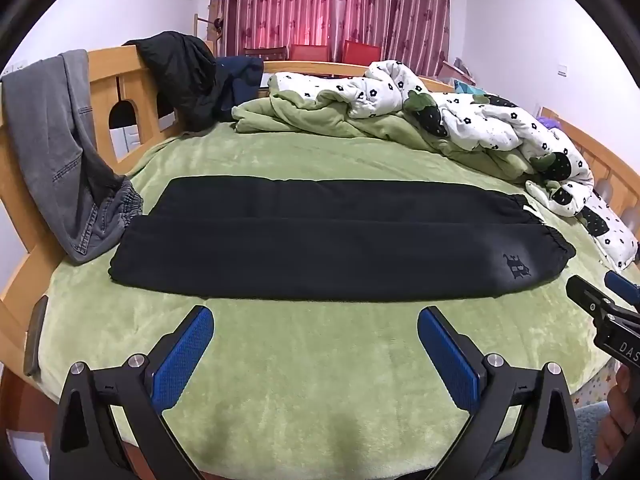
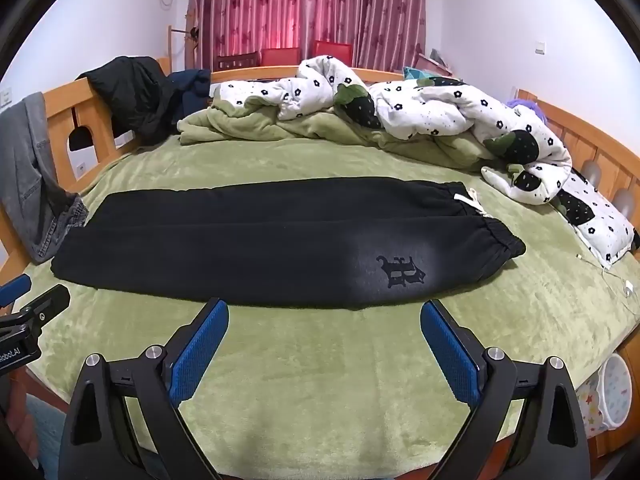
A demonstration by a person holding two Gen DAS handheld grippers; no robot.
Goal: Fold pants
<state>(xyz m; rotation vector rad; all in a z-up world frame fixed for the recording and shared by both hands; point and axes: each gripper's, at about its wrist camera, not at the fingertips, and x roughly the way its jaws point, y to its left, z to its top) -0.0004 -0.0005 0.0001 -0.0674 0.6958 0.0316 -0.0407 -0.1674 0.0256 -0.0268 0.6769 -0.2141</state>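
Note:
Black sweatpants (image 1: pixel 328 240) lie flat across the green bed cover, legs side by side, cuffs to the left, elastic waistband with a white drawstring (image 2: pixel 474 200) to the right. A dark emblem (image 2: pixel 402 272) sits near the waist. They also show in the right wrist view (image 2: pixel 280 240). My left gripper (image 1: pixel 316 320) is open and empty, just short of the near edge of the pants at the middle. My right gripper (image 2: pixel 324 312) is open and empty, just short of the near edge below the emblem. Each gripper appears at the edge of the other's view.
Grey jeans (image 1: pixel 60 152) hang over the wooden bed rail (image 1: pixel 116 68) at left, their hem close to the pants' cuffs. A black jacket (image 1: pixel 180 68) drapes the rail. A rumpled flowered quilt (image 1: pixel 480 120) lies behind. A white charger cable (image 2: pixel 616 280) lies at right.

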